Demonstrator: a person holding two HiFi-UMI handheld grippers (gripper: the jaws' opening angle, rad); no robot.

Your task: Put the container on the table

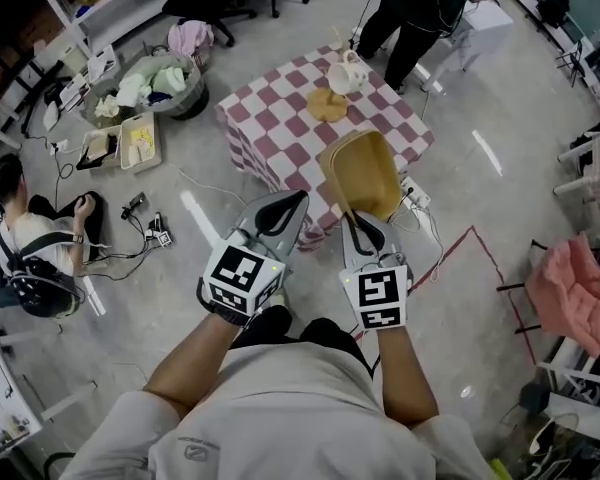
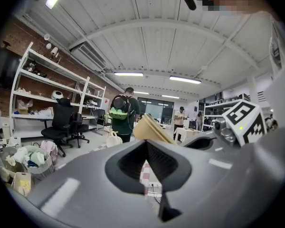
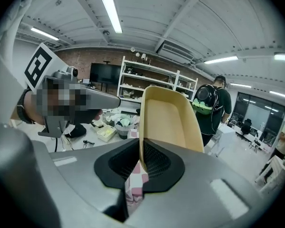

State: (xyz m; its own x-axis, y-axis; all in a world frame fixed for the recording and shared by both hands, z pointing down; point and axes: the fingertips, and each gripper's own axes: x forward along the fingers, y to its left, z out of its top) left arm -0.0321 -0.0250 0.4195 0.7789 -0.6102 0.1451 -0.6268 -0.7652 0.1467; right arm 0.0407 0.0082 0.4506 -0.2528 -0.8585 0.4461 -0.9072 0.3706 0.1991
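Observation:
A tan, trough-shaped container [image 1: 360, 173] hangs tilted over the near edge of a table with a pink-and-white checked cloth [image 1: 280, 118]. My right gripper [image 1: 356, 224] is shut on its near rim. In the right gripper view the container [image 3: 168, 118] rises upright from between the pads of the right gripper [image 3: 141, 148]. My left gripper [image 1: 288, 204] is beside it to the left, jaws together and holding nothing. The left gripper view shows the left gripper [image 2: 146, 146] shut, with the container [image 2: 152, 128] just beyond to the right. A white jug [image 1: 347, 73] and a tan lid [image 1: 327, 105] lie on the table's far part.
A person [image 1: 410, 8] stands beyond the table and another sits on the floor [image 1: 30, 253] at left. A basket of clothes [image 1: 158, 83] and white trays [image 1: 140, 140] lie left of the table. A power strip with cables [image 1: 415, 196] and red floor tape [image 1: 492, 258] lie to the right.

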